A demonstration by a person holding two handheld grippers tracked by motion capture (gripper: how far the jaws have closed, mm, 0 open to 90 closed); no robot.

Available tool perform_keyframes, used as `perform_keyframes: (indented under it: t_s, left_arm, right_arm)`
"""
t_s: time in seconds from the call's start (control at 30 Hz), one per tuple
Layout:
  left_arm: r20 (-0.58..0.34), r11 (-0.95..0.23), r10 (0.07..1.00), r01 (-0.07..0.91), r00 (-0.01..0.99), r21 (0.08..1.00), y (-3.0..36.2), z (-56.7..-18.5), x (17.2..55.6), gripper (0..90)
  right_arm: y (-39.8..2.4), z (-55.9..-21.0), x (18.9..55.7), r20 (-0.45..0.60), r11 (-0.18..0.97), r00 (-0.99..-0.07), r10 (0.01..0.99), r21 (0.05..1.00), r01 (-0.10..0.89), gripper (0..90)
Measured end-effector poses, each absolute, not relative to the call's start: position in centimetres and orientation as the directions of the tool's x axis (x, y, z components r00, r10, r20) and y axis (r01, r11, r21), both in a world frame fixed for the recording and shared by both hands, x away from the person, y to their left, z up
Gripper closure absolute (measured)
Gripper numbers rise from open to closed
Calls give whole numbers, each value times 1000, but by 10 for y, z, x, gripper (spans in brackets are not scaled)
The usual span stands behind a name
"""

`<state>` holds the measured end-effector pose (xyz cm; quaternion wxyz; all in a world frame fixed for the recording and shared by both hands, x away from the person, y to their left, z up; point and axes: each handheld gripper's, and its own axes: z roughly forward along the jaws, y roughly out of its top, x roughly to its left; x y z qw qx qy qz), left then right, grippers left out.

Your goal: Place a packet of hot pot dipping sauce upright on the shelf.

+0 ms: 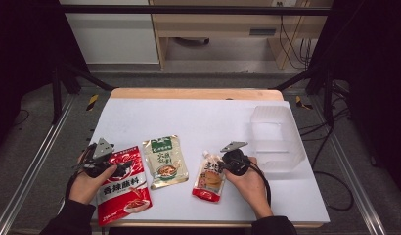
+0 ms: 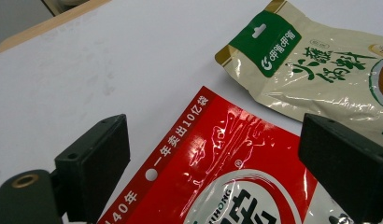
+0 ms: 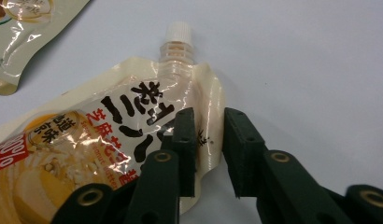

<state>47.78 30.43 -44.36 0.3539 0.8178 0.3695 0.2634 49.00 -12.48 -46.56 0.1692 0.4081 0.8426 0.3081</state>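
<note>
Three pouches are lying along the near part of the white table [image 1: 198,115], while a clear plastic bin [image 1: 277,137] is sitting at its right edge. Nearest the left corner, a red pouch [image 1: 124,183] is lying flat; a beige pouch with a green header [image 1: 164,160] is resting just beside it toward the middle, and a spouted pouch [image 1: 209,178] is lying to the right of that, its white cap pointing toward the far edge.

On the person's left, the left gripper [image 1: 121,169] is hovering over the red pouch's upper edge. In the left gripper view its jaws are standing wide apart, with the red pouch [image 2: 227,172] lying between them and under them, untouched by either pad, and the beige pouch [image 2: 315,70] showing beyond.

On the right side, the right gripper [image 1: 222,165] is sitting at the spouted pouch's upper right edge. In the right gripper view its jaws are standing narrow, straddling the raised side seam of the spouted pouch [image 3: 110,140] just below the cap. One pad is lying against the film; a slim gap is showing between the seam and the other pad, so a firm pinch cannot be confirmed.
</note>
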Motion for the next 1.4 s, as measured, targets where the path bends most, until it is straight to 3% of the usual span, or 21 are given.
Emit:
perform_keyframes:
  t_s: [0.13,0.37,0.83,1.0,1.4]
  left_arm:
    - [173,-483,787,416,592,770,304,-443,478,90]
    - [147,-464,784,412,603,784,304,-442,477,98]
    - [105,-509,683,368,723,778,280,-404,482,105]
    - [57,-495,645,360,762,791,273,-392,483,105]
    - [58,-537,571,319,819,781,251,-365,487,105]
  right_arm:
    - [-122,-465,488,-46,494,-626,778,660,566,846]
    - [-121,-450,482,-61,503,-649,758,689,522,875]
    - [-101,-381,475,-58,542,-793,606,760,359,892]
    - [-97,-362,473,-55,534,-820,570,783,319,895]
    - [-93,-341,485,-54,522,-847,529,808,274,897]
